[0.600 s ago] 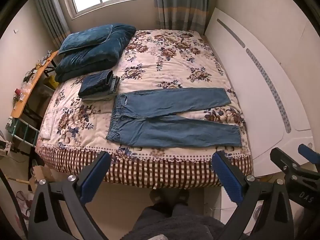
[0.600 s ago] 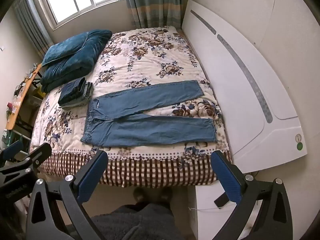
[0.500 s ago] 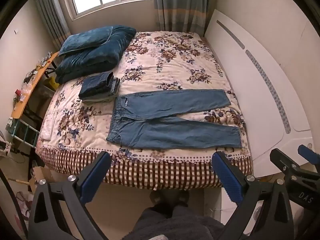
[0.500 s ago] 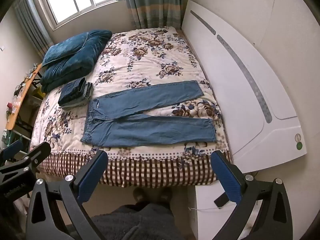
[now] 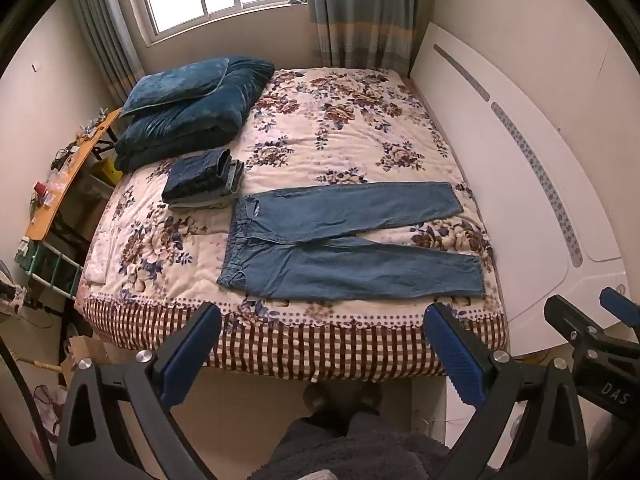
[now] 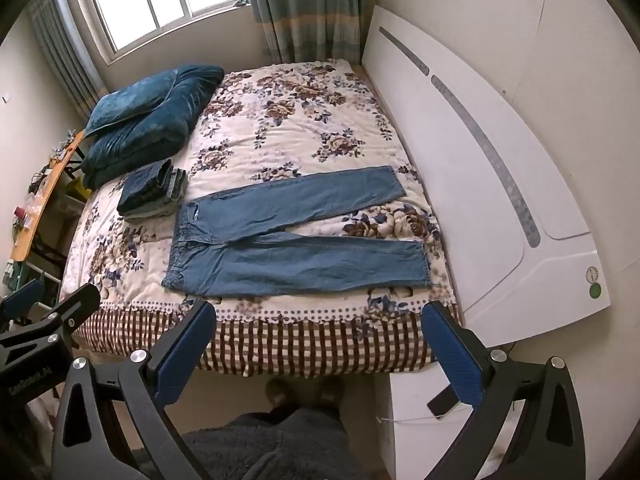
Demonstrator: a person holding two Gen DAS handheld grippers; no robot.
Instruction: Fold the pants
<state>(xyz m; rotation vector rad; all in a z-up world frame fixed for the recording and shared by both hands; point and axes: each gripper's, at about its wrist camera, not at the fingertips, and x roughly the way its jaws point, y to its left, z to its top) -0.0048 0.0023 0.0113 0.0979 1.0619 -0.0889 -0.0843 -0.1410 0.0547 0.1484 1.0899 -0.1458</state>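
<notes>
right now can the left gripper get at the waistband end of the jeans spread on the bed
Probably yes. The left gripper is open and holds nothing, and the jeans lie flat near the bed's edge, waistband on its side. Nothing lies between; it only has to come down and forward.

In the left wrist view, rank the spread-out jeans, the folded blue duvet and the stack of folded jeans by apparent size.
1. Spread-out jeans.
2. Folded blue duvet; it lies farther away, so this ranking is unsure.
3. Stack of folded jeans.

Bed (image 5: 360, 152): floral cover, centre of frame
Blue quilt (image 5: 188, 108): folded, upper left of bed, pillow on top
Folded clothes stack (image 5: 204, 180): just below quilt
Headboard (image 6: 480, 184): white, right side
Window (image 6: 160, 0): top left
Desk (image 5: 68, 176): far left, cluttered
</notes>
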